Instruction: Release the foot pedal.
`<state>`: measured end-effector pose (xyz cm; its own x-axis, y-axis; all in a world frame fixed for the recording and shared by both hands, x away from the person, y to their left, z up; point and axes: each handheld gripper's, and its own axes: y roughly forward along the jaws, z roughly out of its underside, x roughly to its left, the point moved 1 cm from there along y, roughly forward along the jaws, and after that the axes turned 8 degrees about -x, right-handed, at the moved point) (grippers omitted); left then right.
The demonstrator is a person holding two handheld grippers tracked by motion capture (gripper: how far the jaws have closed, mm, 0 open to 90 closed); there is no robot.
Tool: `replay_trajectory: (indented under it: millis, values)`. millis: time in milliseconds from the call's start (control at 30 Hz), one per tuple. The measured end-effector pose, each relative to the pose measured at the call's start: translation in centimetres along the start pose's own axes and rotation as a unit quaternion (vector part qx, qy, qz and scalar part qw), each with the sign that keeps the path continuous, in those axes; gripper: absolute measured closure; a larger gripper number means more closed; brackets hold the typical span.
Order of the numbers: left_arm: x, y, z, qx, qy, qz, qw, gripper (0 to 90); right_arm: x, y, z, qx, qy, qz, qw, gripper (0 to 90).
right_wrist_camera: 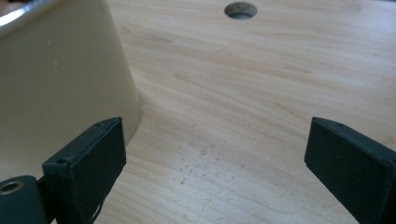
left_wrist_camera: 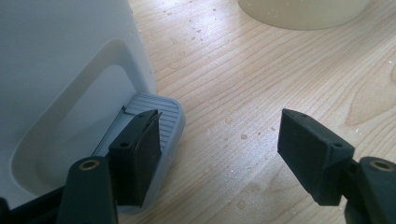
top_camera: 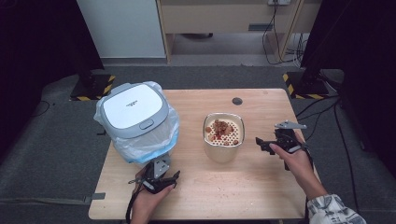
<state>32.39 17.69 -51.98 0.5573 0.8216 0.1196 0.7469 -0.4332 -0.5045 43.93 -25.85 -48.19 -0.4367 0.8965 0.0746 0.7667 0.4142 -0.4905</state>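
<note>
High view is showing the right gripper [top_camera: 267, 144] hanging with jaws apart and empty, the cream metal pot with a perforated insert of brown food [top_camera: 223, 136] just beside it, while the left gripper [top_camera: 156, 179], jaws spread, is sitting over the grey pedal [left_wrist_camera: 154, 135] of the white lidded bin [top_camera: 135, 121].

Left gripper [top_camera: 161, 179] fingers apart, right gripper [top_camera: 266, 143] fingers apart, both low.

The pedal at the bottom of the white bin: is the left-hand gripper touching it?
Touching, it seems. In the left gripper view one black pad of the left gripper lies on the ribbed grey pedal with no gap visible; the other pad hangs over bare table.
</note>
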Motion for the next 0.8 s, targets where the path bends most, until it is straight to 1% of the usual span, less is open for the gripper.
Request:
replay_trajectory:
  millis: [100,233,267,300,333,367,400,433,500,600,667,700,767,800]
  values:
    - [0.0,0.0,0.0,0.001,0.002,0.001,1.0000,29.0,0.2,0.3,0.4,0.006,0.001,-0.001,1.0000,5.9]
    - [0.0,0.0,0.0,0.002,0.003,0.000,1.0000,28.9,0.4,1.3,0.8,0.015,0.000,0.005,0.9999,5.9]
    - [0.0,0.0,0.0,0.002,0.004,0.000,1.0000,28.8,0.4,2.0,0.9,0.017,0.003,0.016,0.9997,5.9]
    - [0.0,0.0,0.0,0.002,0.004,0.000,1.0000,28.8,0.4,2.0,0.9,0.017,0.003,0.016,0.9997,5.9]
    - [0.0,0.0,0.0,0.001,0.003,0.000,1.0000,28.8,0.3,2.7,0.9,0.020,0.008,0.027,0.9994,6.0]
    - [0.0,0.0,0.0,0.001,0.003,0.000,1.0000,28.8,0.3,2.7,0.9,0.020,0.008,0.027,0.9994,6.0]
    - [0.0,0.0,0.0,0.000,0.003,0.000,1.0000,28.8,0.1,3.5,0.9,0.024,0.012,0.033,0.9991,6.0]
    - [0.0,0.0,0.0,0.000,0.003,0.000,1.0000,28.9,0.1,3.5,0.9,0.024,0.012,0.033,0.9991,6.0]
    - [0.0,0.0,0.0,0.000,0.002,0.001,1.0000,28.8,-0.2,4.3,0.7,0.025,0.025,0.050,0.9981,6.2]
    - [0.0,0.0,0.0,0.002,0.005,0.001,1.0000,28.8,-0.3,4.9,0.6,0.024,0.032,0.058,0.9975,6.2]
    - [0.0,0.0,0.0,0.000,0.004,0.000,1.0000,28.8,-0.4,5.0,0.6,0.025,0.031,0.060,0.9974,6.2]
    - [0.0,0.0,0.0,0.002,0.005,0.000,1.0000,28.8,-0.5,5.4,0.9,0.033,0.032,0.069,0.9965,6.2]
    - [0.0,0.0,0.0,0.002,0.006,0.000,1.0000,28.8,-0.6,5.6,1.1,0.037,0.033,0.073,0.9961,6.2]
    - [0.0,0.0,0.0,0.002,0.006,0.000,1.0000,28.8,-0.6,5.7,1.2,0.042,0.037,0.075,0.9956,6.1]
